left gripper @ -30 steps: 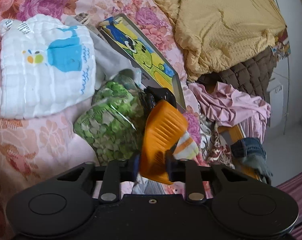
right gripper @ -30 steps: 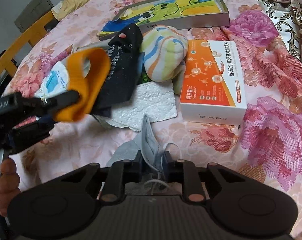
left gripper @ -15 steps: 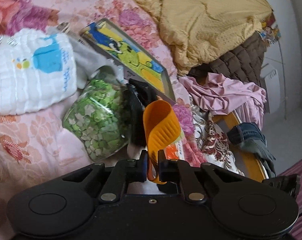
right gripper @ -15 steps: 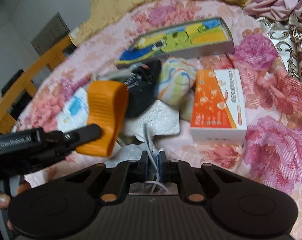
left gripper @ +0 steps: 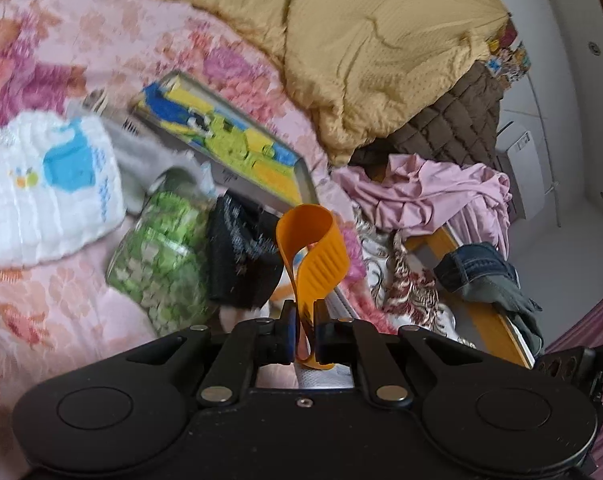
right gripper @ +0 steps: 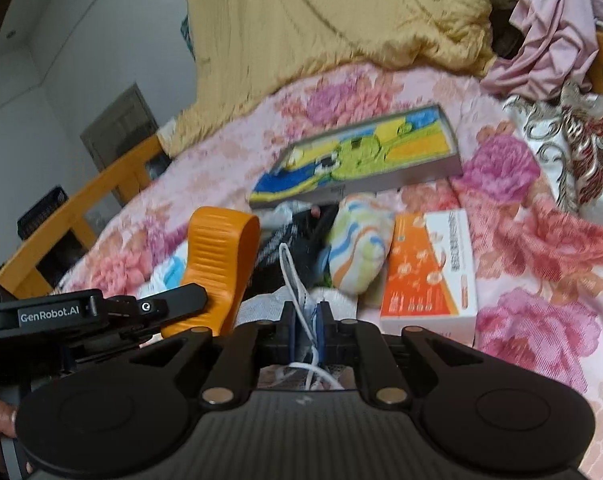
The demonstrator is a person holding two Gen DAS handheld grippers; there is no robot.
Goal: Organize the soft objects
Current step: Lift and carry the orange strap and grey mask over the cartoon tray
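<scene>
Pink floral bedspread (left gripper: 61, 288) everywhere, with a mustard blanket (left gripper: 381, 60) heaped at the top of both views. Sorting has barely started as far as I can judge: the white cloth (left gripper: 49, 188), green bag (left gripper: 161, 264), black sock (left gripper: 237, 256) and striped sock (right gripper: 359, 248) lie jumbled mid-frame, next to a cartoon box (right gripper: 357, 160) and an orange box (right gripper: 429, 268).

My left claw (left gripper: 303, 336) is clamped tight on the bottom of an orange strap (left gripper: 313, 256), which loops upward at lower centre, clear of the pile. My right claw (right gripper: 305, 334) is pinched shut on what looks like a face mask (right gripper: 307, 320), bit blurry, its white ear loop (right gripper: 291, 276) poking up at lower centre.
</scene>
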